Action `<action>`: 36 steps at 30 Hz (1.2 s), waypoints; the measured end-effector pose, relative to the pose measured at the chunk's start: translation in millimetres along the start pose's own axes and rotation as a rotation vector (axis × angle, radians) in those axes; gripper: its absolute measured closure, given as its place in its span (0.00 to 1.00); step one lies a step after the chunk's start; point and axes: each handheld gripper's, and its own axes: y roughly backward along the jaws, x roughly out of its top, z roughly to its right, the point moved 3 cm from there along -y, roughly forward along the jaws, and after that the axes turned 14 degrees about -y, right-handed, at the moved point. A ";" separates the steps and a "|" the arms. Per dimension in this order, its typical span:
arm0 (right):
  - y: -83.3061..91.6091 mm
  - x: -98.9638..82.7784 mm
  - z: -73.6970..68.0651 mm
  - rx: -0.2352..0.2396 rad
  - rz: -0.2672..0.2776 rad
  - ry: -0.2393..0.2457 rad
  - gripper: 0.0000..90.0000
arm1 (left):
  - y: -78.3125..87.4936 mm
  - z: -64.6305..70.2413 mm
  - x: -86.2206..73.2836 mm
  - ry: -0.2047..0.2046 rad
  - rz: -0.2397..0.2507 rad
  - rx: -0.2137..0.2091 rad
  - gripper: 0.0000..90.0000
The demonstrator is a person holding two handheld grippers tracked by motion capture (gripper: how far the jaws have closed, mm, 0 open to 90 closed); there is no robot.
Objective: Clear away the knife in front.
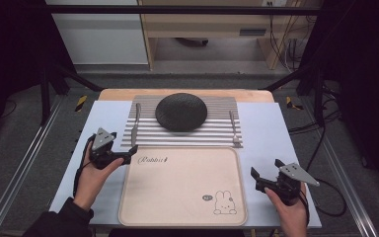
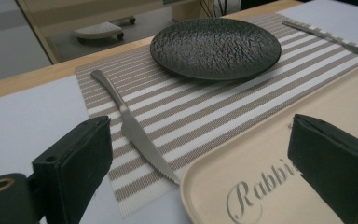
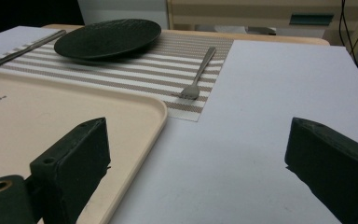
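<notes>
- My desk [image 1: 271,128] is pale blue-grey; dark room beyond.
- Striped mat [image 1: 217,133] at far edge bears black plate [image 1: 181,111], knife [image 1: 136,123], fork [image 1: 234,127].
- Beige tray [image 1: 182,187] fills near edge.
- My left tongs [image 1: 126,154] gape empty at the tray's far left corner, near the knife.
- My right tongs [image 1: 261,176] gape empty by its right edge.

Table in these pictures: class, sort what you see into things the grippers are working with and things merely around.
In hand: left gripper, knife, tray, right gripper.
Merely around: plate, fork, striped mat.
</notes>
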 end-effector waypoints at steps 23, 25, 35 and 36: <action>-2.9 -1.1 -4.9 0.019 0.002 0.005 0.08 | -69.5 -37.4 40.0 0.018 -0.100 -0.005 0.08; -3.2 -1.2 -5.4 0.023 0.001 0.007 0.08 | -73.6 -40.1 40.7 0.025 -0.103 -0.001 0.08; -3.7 -1.1 -5.8 0.016 0.019 0.005 0.07 | -90.3 -51.3 46.5 0.026 -0.089 0.046 0.09; -3.7 -1.1 -5.8 0.012 0.023 0.004 0.07 | -92.2 -52.3 46.8 0.024 -0.088 0.052 0.09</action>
